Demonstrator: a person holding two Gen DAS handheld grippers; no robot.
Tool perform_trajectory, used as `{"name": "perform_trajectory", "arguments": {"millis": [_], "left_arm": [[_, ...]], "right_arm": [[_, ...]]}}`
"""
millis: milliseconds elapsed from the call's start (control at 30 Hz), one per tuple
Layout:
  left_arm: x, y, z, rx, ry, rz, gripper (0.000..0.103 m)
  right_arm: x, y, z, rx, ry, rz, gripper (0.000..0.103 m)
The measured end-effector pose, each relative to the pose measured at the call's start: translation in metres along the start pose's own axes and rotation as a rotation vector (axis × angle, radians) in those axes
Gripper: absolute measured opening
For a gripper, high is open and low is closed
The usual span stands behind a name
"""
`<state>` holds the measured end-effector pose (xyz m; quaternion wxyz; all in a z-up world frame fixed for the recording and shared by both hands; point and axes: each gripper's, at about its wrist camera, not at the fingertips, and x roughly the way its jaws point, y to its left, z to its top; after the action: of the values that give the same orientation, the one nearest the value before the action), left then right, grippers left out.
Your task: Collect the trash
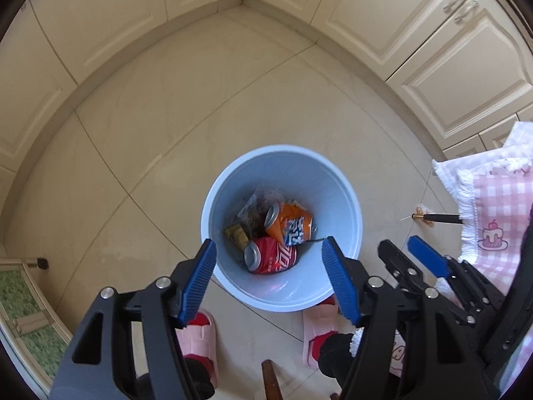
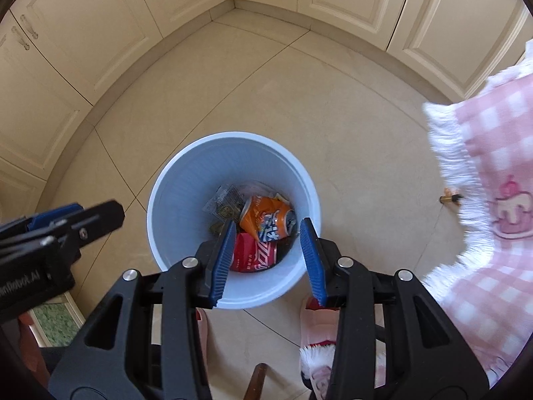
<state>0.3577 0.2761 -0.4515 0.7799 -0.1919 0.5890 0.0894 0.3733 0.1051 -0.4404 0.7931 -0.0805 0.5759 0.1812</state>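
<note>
A light blue trash bin point(image 1: 233, 180) stands on the tiled floor; it also shows in the right wrist view point(image 2: 186, 173). Inside lie an orange can point(image 1: 289, 221) point(image 2: 266, 216), a red can point(image 1: 271, 255) point(image 2: 253, 253), a clear wrapper point(image 1: 255, 208) point(image 2: 225, 201) and a small olive scrap point(image 1: 236, 233). My left gripper point(image 1: 268, 246) is open and empty above the bin's near rim. My right gripper point(image 2: 268, 230) is open and empty above the bin; it shows beside the left one in the left wrist view point(image 1: 398, 245).
Cream cabinets point(image 1: 416, 26) line the corner behind the bin. A pink checked tablecloth with white fringe point(image 2: 493, 173) hangs at the right. A person's pink slippers point(image 1: 200, 340) stand just below the bin. A dark table leg foot point(image 1: 436, 217) rests on the floor at right.
</note>
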Motion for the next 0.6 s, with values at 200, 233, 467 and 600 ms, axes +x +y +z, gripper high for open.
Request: {"name": "perform_trajectory", "arguments": {"millis": [200,233,467,600], "left_arm": [[-0.063,-0.013,-0.016,0.040,-0.144,-0.007,0.065],[-0.077,-0.017,-0.019,0.049,-0.170,-0.007,0.065],[-0.206,-0.059,-0.060,0.143,-0.415,-0.057,0.072],[-0.277,-0.088,-0.090,0.221,-0.561,-0.037,0.078]], "right_arm": [[-0.068,-0.007,-0.004,-0.029,-0.101,-0.031,0.047],[-0.086,-0.010,-0.005,-0.027,-0.123,-0.039,0.048],[-0.216,-0.016,-0.029,-0.067,-0.307,-0.102,0.056],[-0.301,-0.020,-0.056,-0.087,-0.457,-0.136,0.063]]}}
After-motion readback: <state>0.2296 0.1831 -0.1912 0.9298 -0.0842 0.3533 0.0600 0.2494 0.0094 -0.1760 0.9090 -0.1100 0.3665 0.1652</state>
